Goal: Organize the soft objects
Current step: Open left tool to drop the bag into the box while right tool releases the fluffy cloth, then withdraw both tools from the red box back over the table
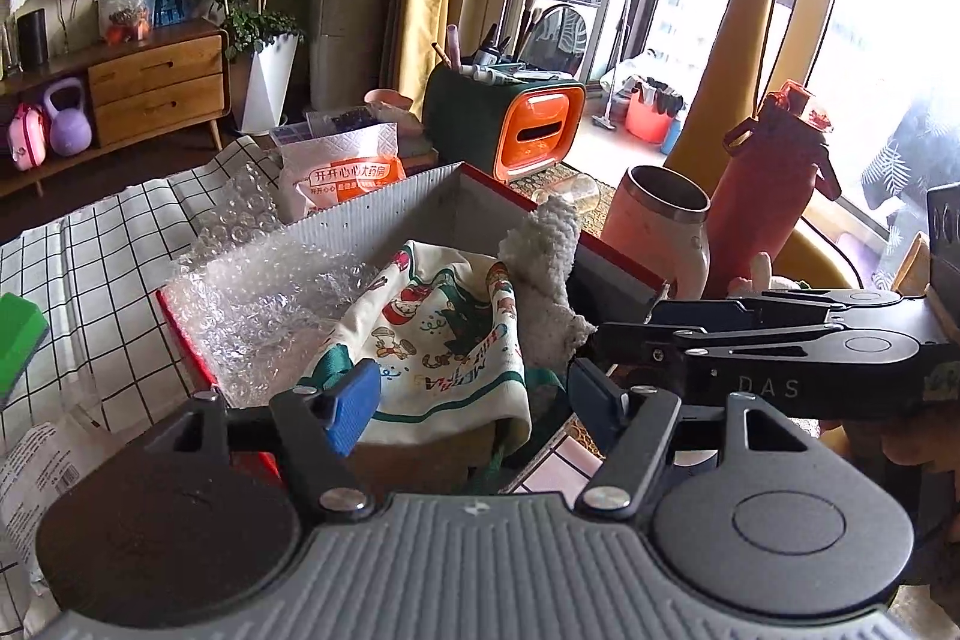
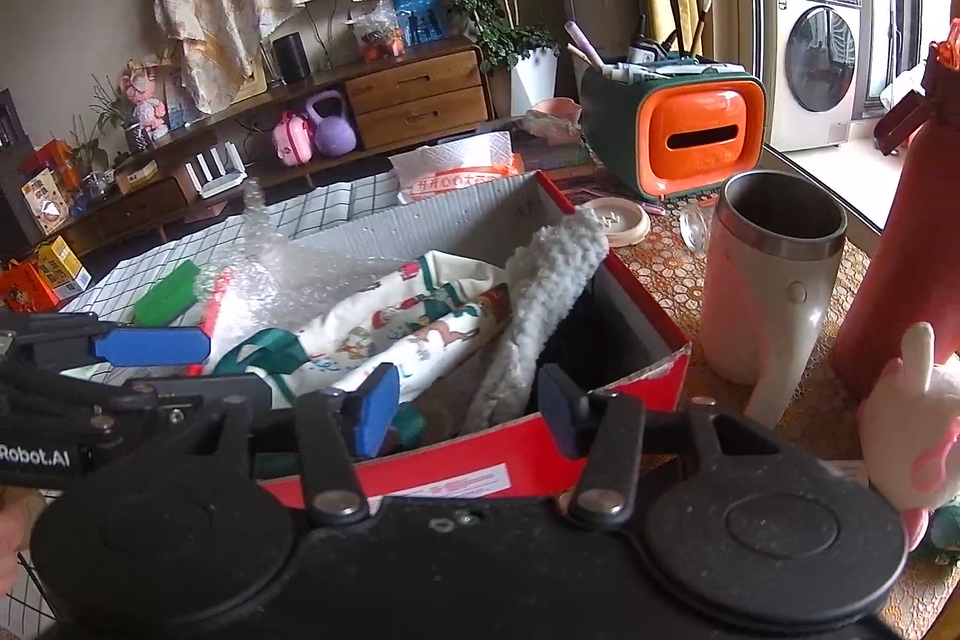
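1. Red cardboard box (image 2: 624,280) on the table holds the printed cloth (image 1: 444,334), a fluffy white cloth (image 2: 540,292) draped over its rim, and bubble wrap (image 1: 264,304).
2. Left gripper (image 1: 474,400) and right gripper (image 2: 471,406) hang at the box's near edge, jaws spread, pinching nothing.
3. Judged step: the cloth has been released into the box.
4. Next likely calls for fetching the plush toy (image 2: 912,430) beside the steel cup (image 2: 774,280).
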Demonstrator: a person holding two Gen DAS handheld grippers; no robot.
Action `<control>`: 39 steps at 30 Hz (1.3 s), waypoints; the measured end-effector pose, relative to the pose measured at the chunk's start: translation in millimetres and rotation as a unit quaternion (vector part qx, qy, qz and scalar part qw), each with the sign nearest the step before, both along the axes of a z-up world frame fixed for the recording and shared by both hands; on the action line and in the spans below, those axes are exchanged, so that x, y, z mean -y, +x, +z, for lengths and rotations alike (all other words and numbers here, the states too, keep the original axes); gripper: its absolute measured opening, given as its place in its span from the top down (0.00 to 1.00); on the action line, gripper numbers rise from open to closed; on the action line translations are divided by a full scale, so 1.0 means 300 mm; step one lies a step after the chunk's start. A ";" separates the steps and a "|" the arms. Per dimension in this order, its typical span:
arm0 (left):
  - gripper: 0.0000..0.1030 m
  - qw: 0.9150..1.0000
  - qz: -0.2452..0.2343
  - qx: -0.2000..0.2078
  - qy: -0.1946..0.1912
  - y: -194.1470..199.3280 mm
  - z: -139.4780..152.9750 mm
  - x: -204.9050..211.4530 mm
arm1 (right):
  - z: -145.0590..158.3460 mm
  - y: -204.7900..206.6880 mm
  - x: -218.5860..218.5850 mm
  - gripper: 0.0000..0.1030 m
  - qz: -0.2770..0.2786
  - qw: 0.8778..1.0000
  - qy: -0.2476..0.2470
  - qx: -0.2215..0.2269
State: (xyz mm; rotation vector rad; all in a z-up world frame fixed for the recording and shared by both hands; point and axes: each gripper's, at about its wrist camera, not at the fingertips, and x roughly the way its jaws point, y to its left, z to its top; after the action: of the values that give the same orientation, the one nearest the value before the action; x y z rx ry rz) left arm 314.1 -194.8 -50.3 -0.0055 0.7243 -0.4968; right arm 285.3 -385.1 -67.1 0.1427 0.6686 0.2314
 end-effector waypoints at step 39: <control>0.00 0.989 0.136 0.030 -0.039 -0.375 0.187 -0.762 | 0.114 -0.371 -0.641 0.01 0.189 0.979 -0.040 0.072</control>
State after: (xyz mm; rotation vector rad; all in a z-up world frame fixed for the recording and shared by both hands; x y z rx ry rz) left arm 201.5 33.8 5.9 -0.1593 0.6326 -0.2615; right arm 173.9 -192.8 -32.9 -0.0804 0.5561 0.5746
